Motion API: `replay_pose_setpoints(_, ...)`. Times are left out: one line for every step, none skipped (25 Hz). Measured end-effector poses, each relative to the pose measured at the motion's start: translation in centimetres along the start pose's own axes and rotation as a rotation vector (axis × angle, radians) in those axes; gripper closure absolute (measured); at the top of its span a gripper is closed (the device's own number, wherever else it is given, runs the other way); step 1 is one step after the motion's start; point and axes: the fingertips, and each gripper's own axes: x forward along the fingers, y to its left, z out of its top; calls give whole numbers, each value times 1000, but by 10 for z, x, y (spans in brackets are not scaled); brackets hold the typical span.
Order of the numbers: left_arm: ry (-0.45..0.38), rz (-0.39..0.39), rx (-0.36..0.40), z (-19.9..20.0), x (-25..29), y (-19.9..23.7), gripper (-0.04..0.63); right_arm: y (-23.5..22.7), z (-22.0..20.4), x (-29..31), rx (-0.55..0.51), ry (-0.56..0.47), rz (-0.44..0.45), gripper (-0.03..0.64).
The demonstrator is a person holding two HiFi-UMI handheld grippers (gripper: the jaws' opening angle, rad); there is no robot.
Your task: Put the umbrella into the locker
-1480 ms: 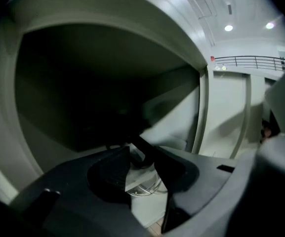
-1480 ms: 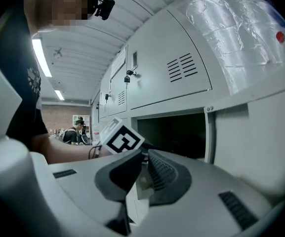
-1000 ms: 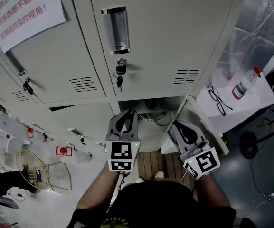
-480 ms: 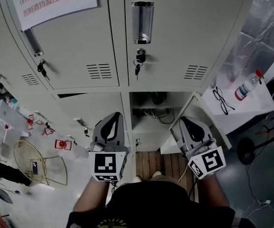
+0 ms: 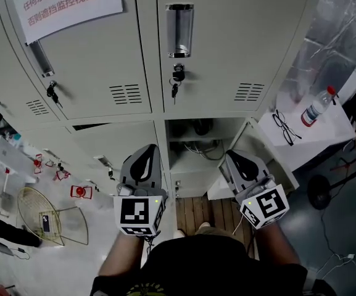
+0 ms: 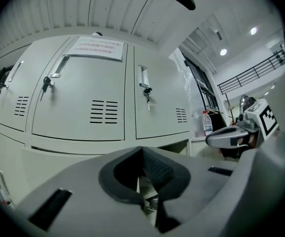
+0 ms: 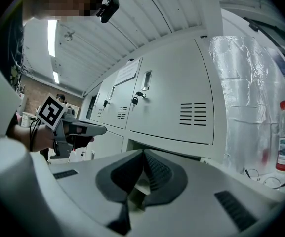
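No umbrella is clearly in view. The lower middle locker compartment (image 5: 196, 142) stands open, its door (image 5: 279, 165) swung out to the right. Dark shapes and cables (image 5: 200, 128) lie inside it, and I cannot tell what they are. My left gripper (image 5: 147, 148) is shut and empty, held level in front of the closed lower-left door, just left of the opening. Its jaws (image 6: 142, 150) meet with nothing between them. My right gripper (image 5: 231, 156) is also shut and empty, just in front of the open door. Each gripper shows in the other's view: the right gripper (image 6: 227, 137) and the left gripper (image 7: 80, 128).
A water bottle (image 5: 316, 108) and glasses (image 5: 285, 128) lie on a white table (image 5: 329, 137) to the right. Keys hang in the upper locks (image 5: 176, 82). A paper notice (image 5: 66, 2) is stuck on the upper left door. A wire basket (image 5: 48, 217) sits on the floor at left.
My left gripper has drawn away from the open compartment to the left and now faces the closed lower-left door. The right gripper has stayed by the open door.
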Motion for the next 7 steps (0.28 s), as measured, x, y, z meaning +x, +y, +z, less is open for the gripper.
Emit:
replay_pose_setpoints(1,-2,7,0,1,-2,572,-1,-1,1,1,1,1,584)
replay_pose_setpoints(1,-6,15,0,3,-4,571,-1,-1,1,3,2,2,584)
replay_pose_setpoints(2,-11,22,0,5,-7,571,-2,-2,2,5,3,3,584)
replay_pose_setpoints(2,-17,30,0,7,-10,572,-2,-3,3,7,4,5,584)
replay_pose_setpoints(2,-23,36,1,9,-12,571,-3,-4,3,8,5,6,584)
replay_pose_setpoints(2,-27,43,1,10,-15,571,-4,-4,4,9,7,8,584)
replay_pose_setpoints(2,-32,49,1,12,-17,572,-4,-5,4,11,8,9,584)
